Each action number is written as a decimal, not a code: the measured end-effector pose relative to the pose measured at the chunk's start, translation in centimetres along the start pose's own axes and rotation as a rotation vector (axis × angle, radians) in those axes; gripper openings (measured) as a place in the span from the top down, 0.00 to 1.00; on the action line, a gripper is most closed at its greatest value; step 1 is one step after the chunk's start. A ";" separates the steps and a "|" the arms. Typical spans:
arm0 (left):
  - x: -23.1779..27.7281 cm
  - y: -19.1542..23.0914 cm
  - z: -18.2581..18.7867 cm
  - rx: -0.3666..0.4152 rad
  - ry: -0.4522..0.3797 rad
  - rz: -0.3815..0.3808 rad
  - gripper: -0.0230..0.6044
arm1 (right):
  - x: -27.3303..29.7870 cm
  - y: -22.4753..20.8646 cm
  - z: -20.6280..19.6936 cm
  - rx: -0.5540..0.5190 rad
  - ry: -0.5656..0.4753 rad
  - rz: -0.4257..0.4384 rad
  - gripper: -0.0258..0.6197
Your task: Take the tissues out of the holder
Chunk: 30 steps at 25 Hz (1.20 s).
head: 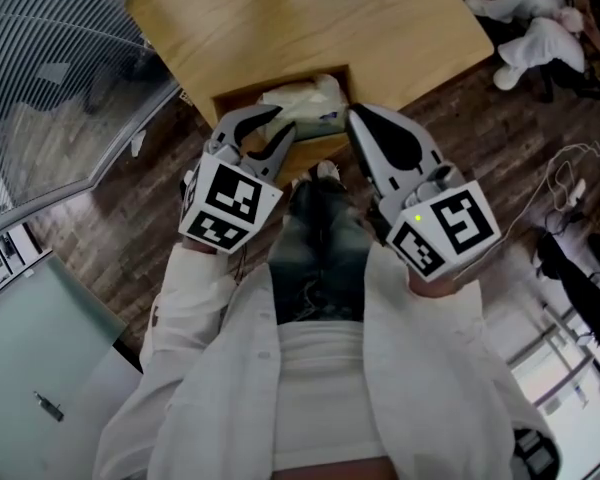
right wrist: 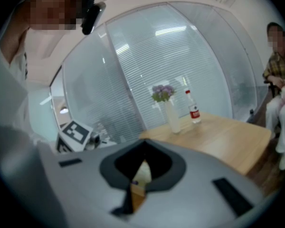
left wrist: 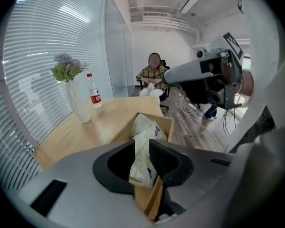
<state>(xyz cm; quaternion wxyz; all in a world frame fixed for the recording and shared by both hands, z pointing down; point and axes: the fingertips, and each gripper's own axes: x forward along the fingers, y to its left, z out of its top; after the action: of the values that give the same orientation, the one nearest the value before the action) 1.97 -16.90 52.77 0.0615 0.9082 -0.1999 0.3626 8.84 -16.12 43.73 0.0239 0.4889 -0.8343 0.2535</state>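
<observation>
the holder (head: 230, 102) is an open wooden box at the near edge of a pale wooden table (head: 310, 18), and the tissues (head: 305, 100), a crumpled white soft pack with some purple print, are in it, the pack's top rising above the holder's rim. the left gripper (head: 283, 123) is at the holder's near left side, pointing into it. in the left gripper view the pack fills the narrow gap between its 2 jaws edge to edge, so the jaws are pinching the tissues. the right gripper (head: 356, 118) is just off the holder's near right corner, apart from the pack, and its 2 jaws are pressed together at the tips with nothing held. in the right gripper view only a thin wedge of gap opens behind those tips, and a pale bit of the pack and the holder's wood show through it. on the table beyond the holder and to its left stand a white vase (left wrist: 79, 104) with pale purple flowers (left wrist: 66, 69) and, just beside it, 1 clear bottle (left wrist: 94, 96) with a red label. past the table's end farthest from the holder, a person (left wrist: 152, 78) in a checked shirt sits on a chair.
</observation>
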 end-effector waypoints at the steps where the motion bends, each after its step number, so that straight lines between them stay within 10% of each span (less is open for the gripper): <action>1: 0.3 -0.2 -0.4 0.020 0.023 -0.005 0.81 | 0.0 0.0 0.0 -0.001 -0.002 0.001 0.94; 30: 0.4 -1.6 -0.1 0.116 0.064 -0.038 0.95 | -1.2 1.1 0.5 0.000 -0.030 0.002 0.94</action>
<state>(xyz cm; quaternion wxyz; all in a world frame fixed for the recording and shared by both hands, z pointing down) 2.83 -15.55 53.13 0.0220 0.9018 -0.1591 0.4012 8.66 -14.97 42.57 0.0113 0.4917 -0.8351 0.2462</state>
